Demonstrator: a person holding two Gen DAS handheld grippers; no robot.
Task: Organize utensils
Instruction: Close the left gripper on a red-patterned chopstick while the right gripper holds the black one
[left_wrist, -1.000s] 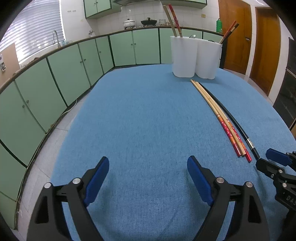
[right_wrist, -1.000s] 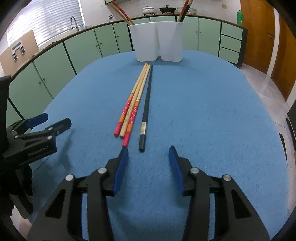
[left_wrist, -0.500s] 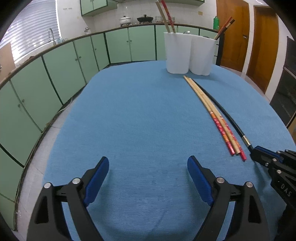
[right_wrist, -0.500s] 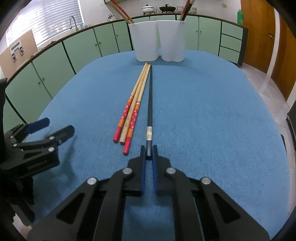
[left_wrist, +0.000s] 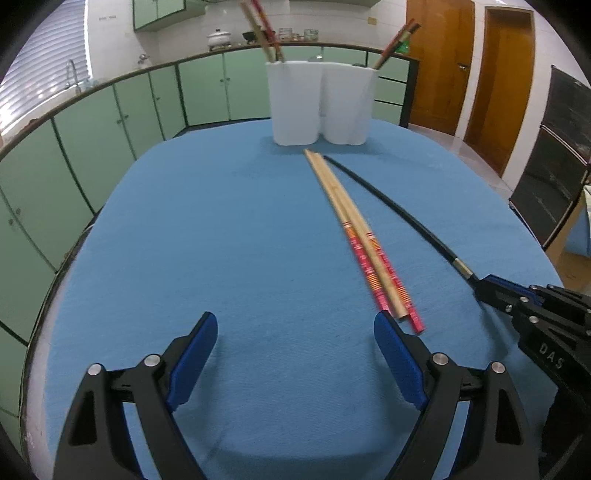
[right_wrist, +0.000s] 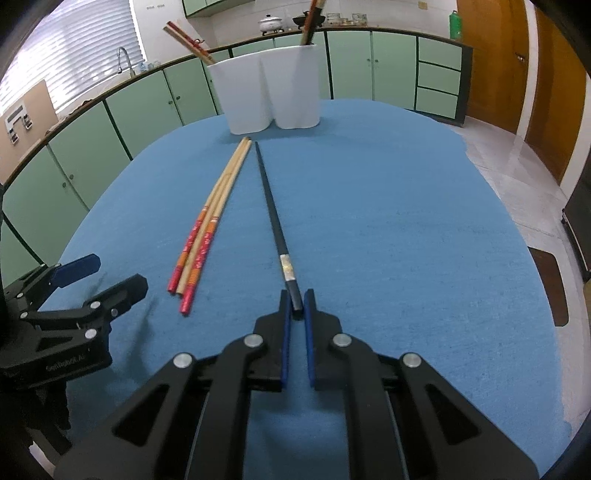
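Counter (right_wrist: 406, 221) is carrying a white holder (right_wrist: 271, 96) at 12 o'clock. Bamboo chopsticks (right_wrist: 207, 225) are lying at 10 o'clock. Right gripper (right_wrist: 296, 306) is clamping the black chopstick (right_wrist: 273, 218). Left gripper (left_wrist: 295, 332) is standing apart, gripping nothing.

right tool (right_wrist: 297, 302) closed on black chopstick (right_wrist: 271, 210), seemingly dragged aside

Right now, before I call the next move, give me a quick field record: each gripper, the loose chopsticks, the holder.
right gripper: shut on the black chopstick at its near end
left gripper: open, nothing between its pads
wooden chopsticks: three, bundled on the blue tablecloth, left of the black one
white holder: two compartments at the table's far end, chopsticks standing in both
black chopstick tip: points toward the holder
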